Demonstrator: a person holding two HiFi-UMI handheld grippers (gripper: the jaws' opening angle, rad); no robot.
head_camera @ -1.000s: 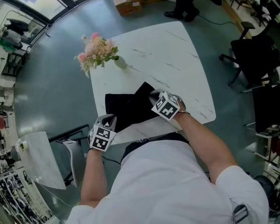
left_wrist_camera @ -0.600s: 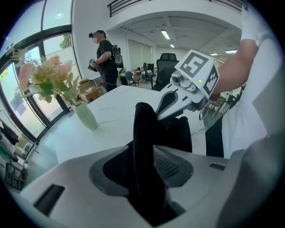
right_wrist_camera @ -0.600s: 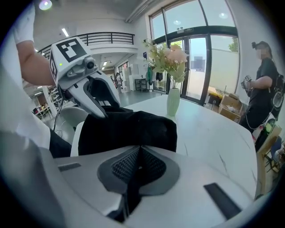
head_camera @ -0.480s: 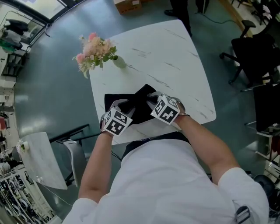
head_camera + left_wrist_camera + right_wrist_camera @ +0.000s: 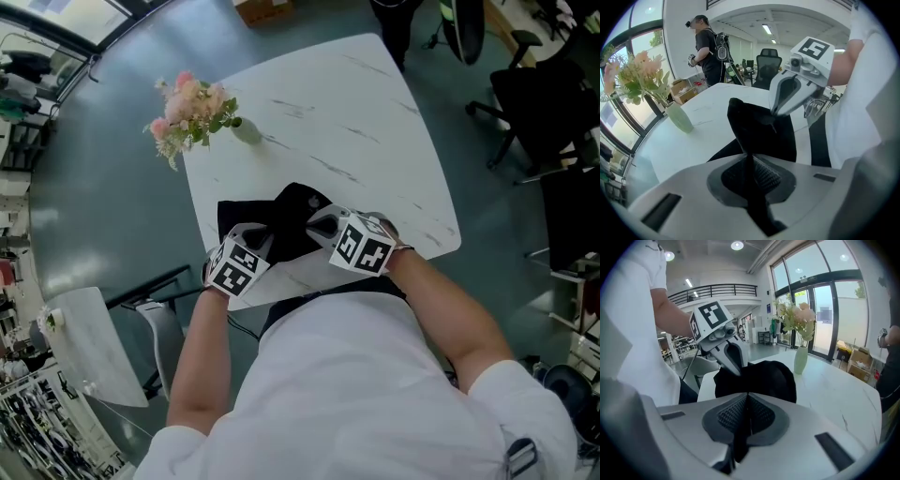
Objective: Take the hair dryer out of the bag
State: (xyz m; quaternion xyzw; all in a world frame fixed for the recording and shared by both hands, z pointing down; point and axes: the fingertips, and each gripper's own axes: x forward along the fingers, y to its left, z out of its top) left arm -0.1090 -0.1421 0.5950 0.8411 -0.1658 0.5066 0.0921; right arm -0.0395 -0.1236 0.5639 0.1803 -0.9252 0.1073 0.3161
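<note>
A black cloth bag (image 5: 281, 217) lies near the front edge of the white marble table (image 5: 375, 122). My left gripper (image 5: 257, 236) holds the bag's left side. Its jaws have just been closing, and black cloth (image 5: 761, 131) is pinched between the pads of the left gripper (image 5: 750, 161). My right gripper (image 5: 320, 223) is shut on the bag's right side, with a fold of bag cloth (image 5: 764, 376) rising from the right gripper (image 5: 747, 405). The two grippers face each other across the bunched, raised cloth. No hair dryer shows; the bag hides its contents.
A vase of pink flowers (image 5: 192, 111) stands at the table's far left corner. Office chairs (image 5: 544, 103) stand to the right, and another chair (image 5: 155, 314) is at the near left. A person (image 5: 707, 47) stands beyond the table. A cardboard box (image 5: 262, 9) sits on the floor.
My left gripper came in from the table's near-left edge onto the bag and shut on its cloth. The right gripper rose a little, drawing the cloth up.
</note>
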